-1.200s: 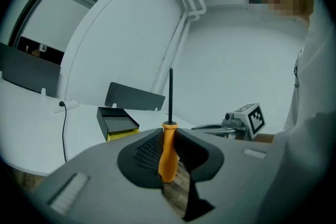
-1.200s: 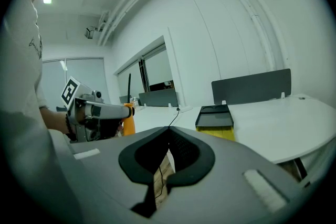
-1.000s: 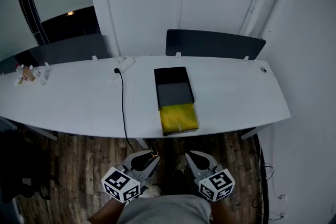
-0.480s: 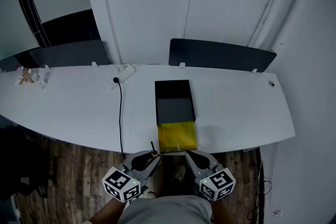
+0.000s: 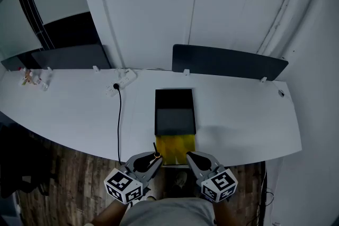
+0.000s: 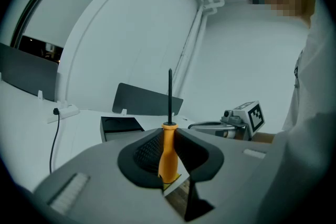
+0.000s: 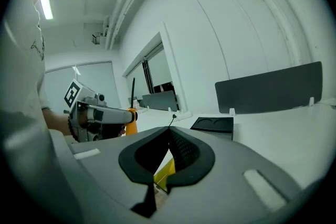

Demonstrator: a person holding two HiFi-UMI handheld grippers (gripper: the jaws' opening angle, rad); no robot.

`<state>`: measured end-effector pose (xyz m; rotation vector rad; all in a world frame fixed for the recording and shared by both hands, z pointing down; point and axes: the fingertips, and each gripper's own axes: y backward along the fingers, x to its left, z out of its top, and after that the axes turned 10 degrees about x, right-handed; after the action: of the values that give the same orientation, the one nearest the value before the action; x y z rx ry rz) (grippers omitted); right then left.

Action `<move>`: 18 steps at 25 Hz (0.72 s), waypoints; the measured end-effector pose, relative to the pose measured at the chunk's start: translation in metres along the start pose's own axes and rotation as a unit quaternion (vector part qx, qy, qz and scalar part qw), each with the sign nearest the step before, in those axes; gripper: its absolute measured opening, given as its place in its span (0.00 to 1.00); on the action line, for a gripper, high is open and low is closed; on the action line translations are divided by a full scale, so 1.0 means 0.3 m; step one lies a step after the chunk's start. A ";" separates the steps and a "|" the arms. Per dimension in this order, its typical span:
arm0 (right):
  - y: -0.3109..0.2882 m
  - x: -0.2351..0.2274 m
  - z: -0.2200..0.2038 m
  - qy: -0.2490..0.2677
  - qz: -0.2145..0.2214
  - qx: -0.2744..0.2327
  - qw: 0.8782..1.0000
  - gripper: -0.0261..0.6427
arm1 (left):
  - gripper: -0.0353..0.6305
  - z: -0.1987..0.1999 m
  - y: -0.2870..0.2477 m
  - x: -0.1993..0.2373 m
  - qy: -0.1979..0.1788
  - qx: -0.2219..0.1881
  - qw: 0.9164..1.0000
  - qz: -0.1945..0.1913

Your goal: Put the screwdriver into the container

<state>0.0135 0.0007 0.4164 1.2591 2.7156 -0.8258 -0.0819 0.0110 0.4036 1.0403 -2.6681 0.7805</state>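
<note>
Lying left of container (image 5: 175,114), power strip (image 5: 121,81), cable (image 5: 119,124)

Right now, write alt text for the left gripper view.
The left gripper grips an orange-handled screwdriver, its shaft pointing up. Beyond lies a white table with a black container, a cable and a dark panel; the right gripper shows at right.

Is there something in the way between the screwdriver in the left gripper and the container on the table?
Nothing visible. The left gripper holds the screwdriver near the table edge, with the container straight ahead. The cable lies off to the left.
</note>
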 end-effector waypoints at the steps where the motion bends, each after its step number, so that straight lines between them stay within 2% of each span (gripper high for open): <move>1: -0.003 -0.018 0.006 0.000 0.002 0.000 1.000 0.06 | 0.16 0.010 -0.015 0.002 0.001 0.000 1.000 0.002; 18: -0.013 -0.275 0.075 0.024 0.032 0.010 0.999 0.06 | 0.15 0.106 -0.240 0.014 0.012 -0.008 0.999 0.033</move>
<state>0.0619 -0.0697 0.4192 1.3803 2.6939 -0.8293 -0.0358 -0.0529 0.4075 0.9377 -2.6964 0.7775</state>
